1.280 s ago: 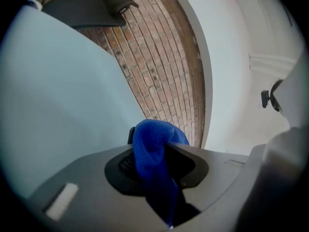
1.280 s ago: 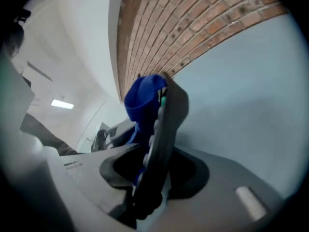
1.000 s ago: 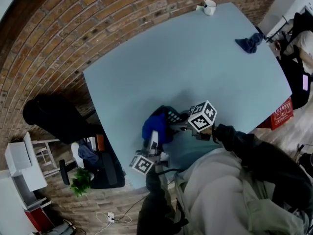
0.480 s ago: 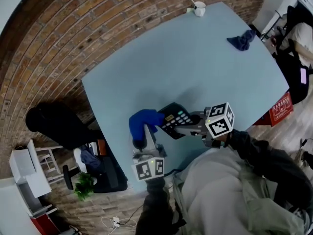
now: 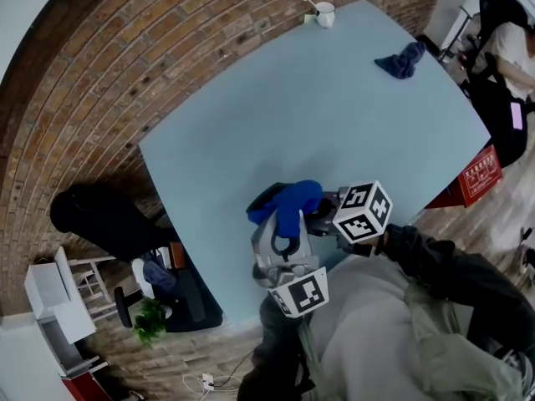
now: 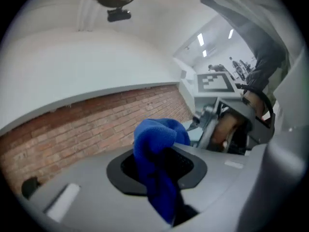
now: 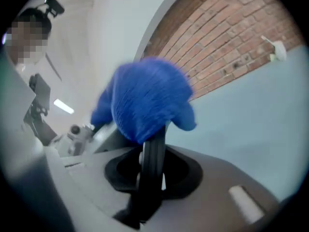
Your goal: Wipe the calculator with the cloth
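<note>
My right gripper [image 7: 153,153] is shut on the black calculator [image 7: 152,170], which I see edge-on as a thin dark slab between its jaws. The blue cloth [image 7: 145,100] drapes over the calculator's far end. In the head view the cloth [image 5: 288,205] covers nearly all of the calculator, held above the table's near edge. My left gripper [image 5: 284,224] comes from below and grips the cloth [image 6: 157,144]; its jaws have just been closing with the cloth between them. The right gripper [image 5: 324,214] reaches in from the right.
The light blue table [image 5: 251,115] carries a white mug with a spoon [image 5: 324,12] at its far corner and a second dark blue cloth [image 5: 399,60] near the right edge. A red crate [image 5: 476,182] and a seated person [image 5: 506,48] are beyond that edge.
Both grippers have risen from the table. The left gripper has rolled and swung the cloth from the calculator's left side onto it, hiding the keys that showed half a second ago.
</note>
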`<control>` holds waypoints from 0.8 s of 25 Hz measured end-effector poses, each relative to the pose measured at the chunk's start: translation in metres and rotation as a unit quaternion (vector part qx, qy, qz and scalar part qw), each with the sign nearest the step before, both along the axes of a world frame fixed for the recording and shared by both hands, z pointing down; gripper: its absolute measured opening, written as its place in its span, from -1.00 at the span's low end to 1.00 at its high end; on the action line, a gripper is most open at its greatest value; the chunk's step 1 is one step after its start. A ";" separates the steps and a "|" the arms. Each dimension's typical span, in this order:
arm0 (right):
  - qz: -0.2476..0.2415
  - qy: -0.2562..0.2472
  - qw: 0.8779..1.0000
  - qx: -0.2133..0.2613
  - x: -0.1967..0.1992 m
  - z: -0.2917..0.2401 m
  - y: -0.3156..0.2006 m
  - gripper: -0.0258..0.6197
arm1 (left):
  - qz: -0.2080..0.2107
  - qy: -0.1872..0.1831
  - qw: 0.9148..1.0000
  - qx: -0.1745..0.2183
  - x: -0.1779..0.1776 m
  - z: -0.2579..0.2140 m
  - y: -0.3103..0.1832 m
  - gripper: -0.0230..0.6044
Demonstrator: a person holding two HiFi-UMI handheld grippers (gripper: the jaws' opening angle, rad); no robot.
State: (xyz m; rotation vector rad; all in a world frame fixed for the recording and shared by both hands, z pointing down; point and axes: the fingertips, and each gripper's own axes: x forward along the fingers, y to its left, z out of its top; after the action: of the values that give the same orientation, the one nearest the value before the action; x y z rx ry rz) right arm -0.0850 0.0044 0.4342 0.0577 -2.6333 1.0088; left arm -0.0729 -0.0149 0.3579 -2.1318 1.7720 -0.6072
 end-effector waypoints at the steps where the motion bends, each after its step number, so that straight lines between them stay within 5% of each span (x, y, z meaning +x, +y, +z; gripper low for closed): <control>1: 0.011 -0.015 1.000 -0.021 0.006 -0.003 -0.002 -0.68 | -0.015 0.048 0.999 -0.017 -0.013 0.009 0.003 -0.63; 3: 0.020 -0.028 0.999 -0.027 0.017 -0.011 -0.006 -0.68 | -0.038 0.145 0.988 -0.040 -0.037 0.022 0.009 -0.63; 4: 0.022 -0.032 0.999 -0.022 0.019 -0.014 -0.008 -0.68 | -0.034 0.149 0.987 -0.041 -0.042 0.021 0.012 -0.63; 7: 0.015 -0.023 1.000 0.002 0.014 -0.017 -0.007 -0.69 | 0.012 0.047 0.998 -0.051 -0.010 0.007 0.015 -0.66; 10: 0.005 -0.001 1.000 0.031 0.010 -0.010 -0.003 -0.69 | 0.028 0.055 0.997 -0.049 0.014 -0.004 0.010 -0.66; 12: 0.009 -0.018 1.000 0.010 0.016 -0.013 -0.003 -0.69 | 0.000 0.109 0.992 -0.060 -0.002 0.005 0.010 -0.66; 16: 0.023 -0.101 0.994 -0.025 0.036 -0.040 -0.017 -0.69 | -0.067 0.245 0.965 -0.062 -0.060 0.018 0.017 -0.65; 20: -0.048 -0.224 0.972 -0.053 0.046 -0.087 0.000 -0.69 | -0.020 0.337 0.941 -0.020 -0.069 0.003 0.014 -0.65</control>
State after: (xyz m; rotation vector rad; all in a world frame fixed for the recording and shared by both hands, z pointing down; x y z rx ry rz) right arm -0.0387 0.0046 0.3471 -0.3590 -2.9329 1.2481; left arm -0.1414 -0.0014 0.3611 -2.5275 2.1344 0.1181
